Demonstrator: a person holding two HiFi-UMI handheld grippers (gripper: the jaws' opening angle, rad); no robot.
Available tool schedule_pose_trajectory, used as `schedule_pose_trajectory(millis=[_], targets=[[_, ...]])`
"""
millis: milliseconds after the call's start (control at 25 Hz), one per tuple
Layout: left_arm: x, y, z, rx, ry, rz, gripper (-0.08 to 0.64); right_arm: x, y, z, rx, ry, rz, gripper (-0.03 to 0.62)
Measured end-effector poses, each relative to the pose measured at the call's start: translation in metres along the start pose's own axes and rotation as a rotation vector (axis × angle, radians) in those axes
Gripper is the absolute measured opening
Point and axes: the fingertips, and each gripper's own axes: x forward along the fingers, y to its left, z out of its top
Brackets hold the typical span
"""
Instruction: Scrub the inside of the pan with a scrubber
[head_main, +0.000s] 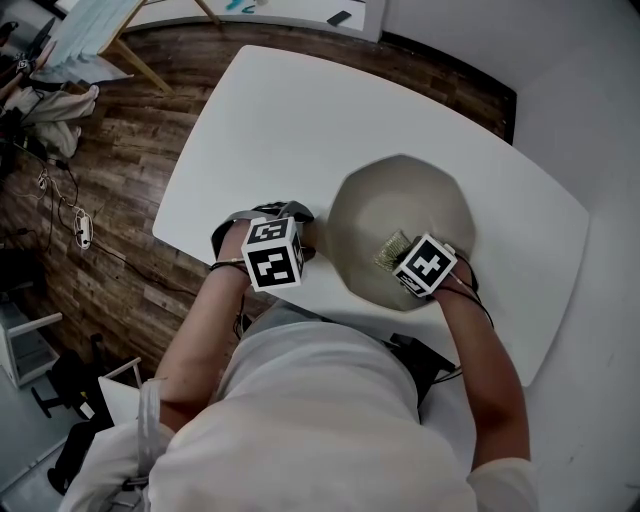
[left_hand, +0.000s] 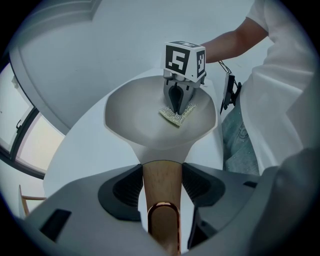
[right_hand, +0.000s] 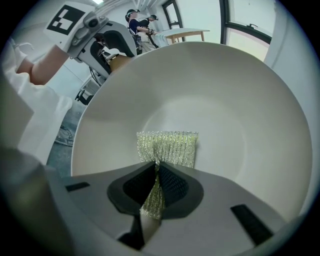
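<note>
A cream pan (head_main: 400, 215) sits on the white table (head_main: 250, 120). Its wooden handle (left_hand: 161, 187) runs between the jaws of my left gripper (left_hand: 161, 186), which is shut on it. My right gripper (right_hand: 156, 187) is shut on a glittery green-gold scrubber (right_hand: 167, 147), whose free end lies flat on the pan's inner floor (right_hand: 215, 110). In the head view the right gripper (head_main: 405, 262) reaches over the pan's near rim, with the scrubber (head_main: 391, 250) just ahead of it. From the left gripper view the right gripper (left_hand: 176, 102) and scrubber (left_hand: 176, 116) show inside the pan (left_hand: 135, 120).
The table's left edge (head_main: 175, 190) drops to a wood floor (head_main: 120, 170). A dark pouch (head_main: 420, 360) hangs at the person's waist. Cables and a stand (head_main: 60, 390) lie on the floor at the left.
</note>
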Motion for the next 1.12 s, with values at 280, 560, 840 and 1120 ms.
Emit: schedule_pose_trajectory(millis=[280, 560, 840, 1120], targets=[[0.0, 0.0, 0.0, 0.003, 0.005, 0.003, 0.252, -0.009, -0.023, -0.013, 0.022, 0.034, -0.061, 0.041], [0.001, -0.001, 0.0, 0.002, 0.005, 0.005, 0.252, -0.011, -0.037, -0.011, 0.025, 0.031, -0.123, 0.041], [-0.001, -0.001, -0.001, 0.005, 0.007, 0.007, 0.252, -0.018, -0.057, -0.004, 0.064, 0.012, -0.184, 0.041], [0.0, -0.001, 0.001, 0.007, 0.009, 0.006, 0.252, -0.021, -0.073, 0.002, 0.111, -0.015, -0.187, 0.041]])
